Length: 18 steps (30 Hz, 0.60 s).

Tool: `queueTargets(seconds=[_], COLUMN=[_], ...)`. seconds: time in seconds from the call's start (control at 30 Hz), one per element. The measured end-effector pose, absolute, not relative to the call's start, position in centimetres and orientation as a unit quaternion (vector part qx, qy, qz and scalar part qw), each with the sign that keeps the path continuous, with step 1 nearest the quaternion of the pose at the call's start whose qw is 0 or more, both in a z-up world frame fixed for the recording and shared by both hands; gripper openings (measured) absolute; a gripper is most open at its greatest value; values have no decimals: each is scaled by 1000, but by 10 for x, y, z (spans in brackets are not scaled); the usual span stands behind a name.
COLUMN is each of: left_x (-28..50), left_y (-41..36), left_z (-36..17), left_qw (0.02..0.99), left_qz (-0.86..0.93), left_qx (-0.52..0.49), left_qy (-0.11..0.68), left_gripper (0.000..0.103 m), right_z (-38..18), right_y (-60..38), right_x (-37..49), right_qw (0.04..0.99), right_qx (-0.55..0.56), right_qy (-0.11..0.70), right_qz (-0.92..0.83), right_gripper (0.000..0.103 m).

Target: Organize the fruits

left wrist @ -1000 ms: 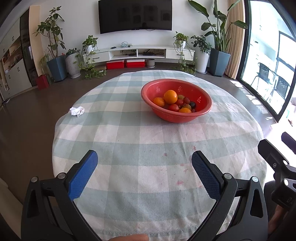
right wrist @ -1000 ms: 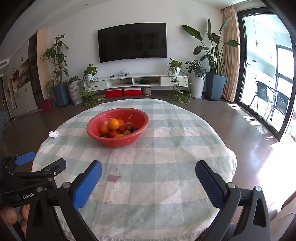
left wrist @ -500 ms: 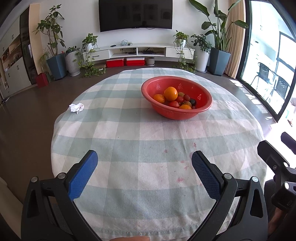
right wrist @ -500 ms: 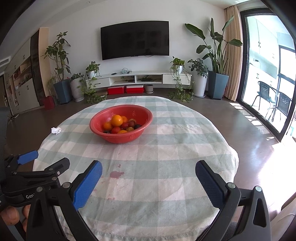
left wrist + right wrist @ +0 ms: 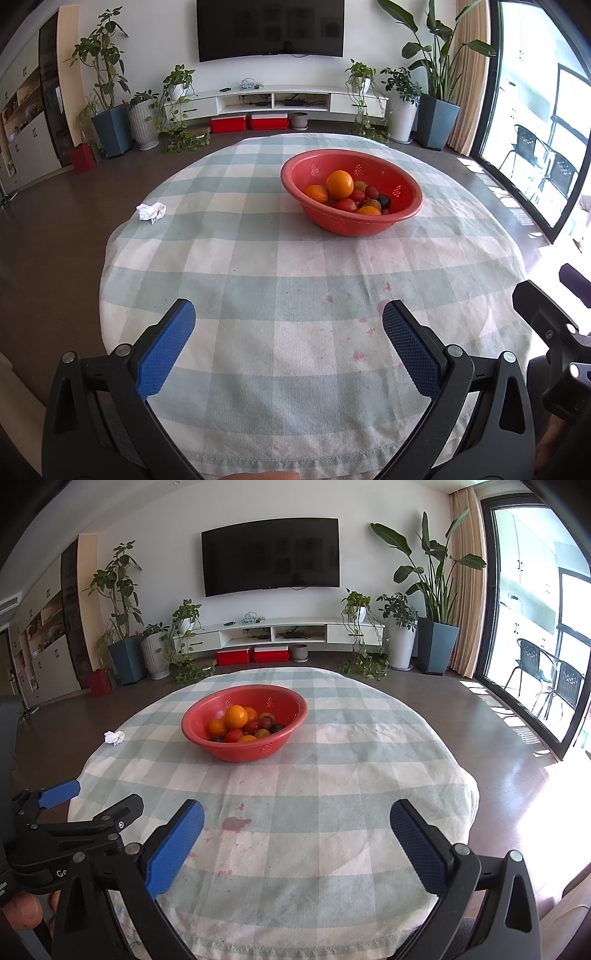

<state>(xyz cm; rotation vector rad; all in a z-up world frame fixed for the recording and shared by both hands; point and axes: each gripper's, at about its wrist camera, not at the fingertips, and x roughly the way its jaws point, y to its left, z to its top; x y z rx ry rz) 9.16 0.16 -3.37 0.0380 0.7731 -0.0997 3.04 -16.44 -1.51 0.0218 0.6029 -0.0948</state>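
Observation:
A red perforated bowl (image 5: 406, 184) (image 5: 291, 701) stands past the middle of the round checked table. In it lie oranges (image 5: 340, 184) (image 5: 235, 716), red tomatoes (image 5: 346, 205) and a few dark small fruits (image 5: 384, 201). My left gripper (image 5: 288, 314) hovers open over the near table edge, well short of the bowl, nothing between its blue pads. My right gripper (image 5: 295, 814) is open too, near the front edge, with the bowl ahead and to its left. The left gripper's fingers (image 5: 59, 794) show at the lower left of the right wrist view.
A crumpled white tissue (image 5: 151, 212) (image 5: 113, 737) lies near the table's left edge. The cloth (image 5: 351, 768) carries pink stains close to the grippers. Beyond the table are a TV wall, potted plants and a glass door on the right.
Both views have pulled back a little from the table, and the bowl sits slightly farther away. Both grippers stay open, and the fruit has not moved.

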Motion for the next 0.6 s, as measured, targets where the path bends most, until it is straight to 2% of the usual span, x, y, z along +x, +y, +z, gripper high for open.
queueTargets(seconds=[0.6], left_x=[92], left_y=[2], left_z=[-34], left_qw=[925], left_qz=[-48], left_qx=[18], left_qy=[377], left_gripper=[103], right_z=[-16], right_y=[-162], right_x=[27], right_qw=[953], right_qx=[12], right_qy=[300], right_qz=[-45], right_gripper=[103])
